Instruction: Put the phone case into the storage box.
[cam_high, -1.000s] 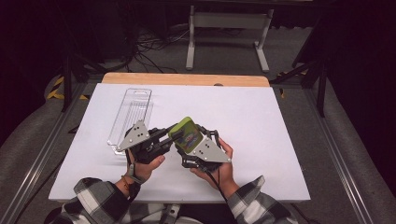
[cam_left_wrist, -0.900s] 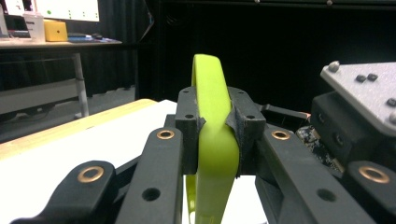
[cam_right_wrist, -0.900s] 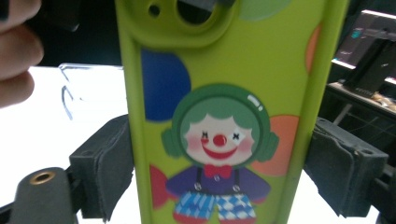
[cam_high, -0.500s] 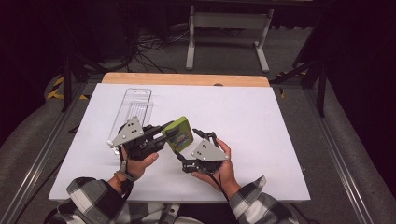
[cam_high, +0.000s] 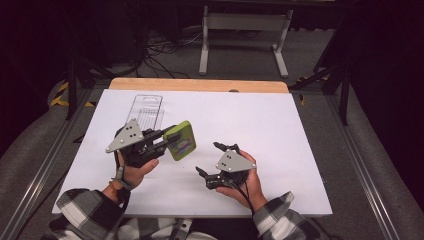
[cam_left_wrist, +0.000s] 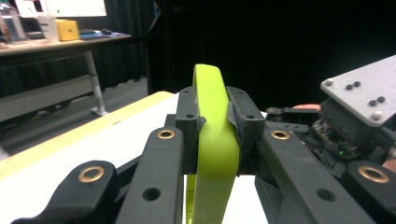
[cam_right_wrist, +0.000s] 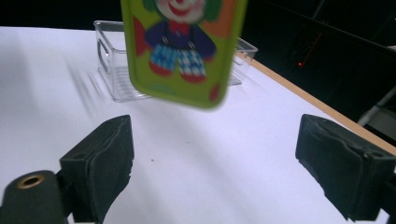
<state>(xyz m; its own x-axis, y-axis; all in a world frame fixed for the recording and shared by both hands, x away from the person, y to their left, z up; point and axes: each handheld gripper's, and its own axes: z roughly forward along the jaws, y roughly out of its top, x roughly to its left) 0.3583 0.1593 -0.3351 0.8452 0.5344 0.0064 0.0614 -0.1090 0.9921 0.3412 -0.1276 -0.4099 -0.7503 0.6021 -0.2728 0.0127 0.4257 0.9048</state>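
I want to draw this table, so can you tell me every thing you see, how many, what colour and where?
clown card: one, lime green, held off the table in the left hand-held gripper
plastic tray: one, clear, far left of the table
table: one, white top, wooden far edge
metal stand: one, grey, on the floor behind
left hand-held gripper: one, black, shut on the card
right hand-held gripper: one, black, open, empty
sleeves: two, checked, bottom edge

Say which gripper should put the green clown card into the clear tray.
Left. The left gripper is already shut on the green clown card and sits nearer the clear tray. The right gripper is open, empty and farther off.
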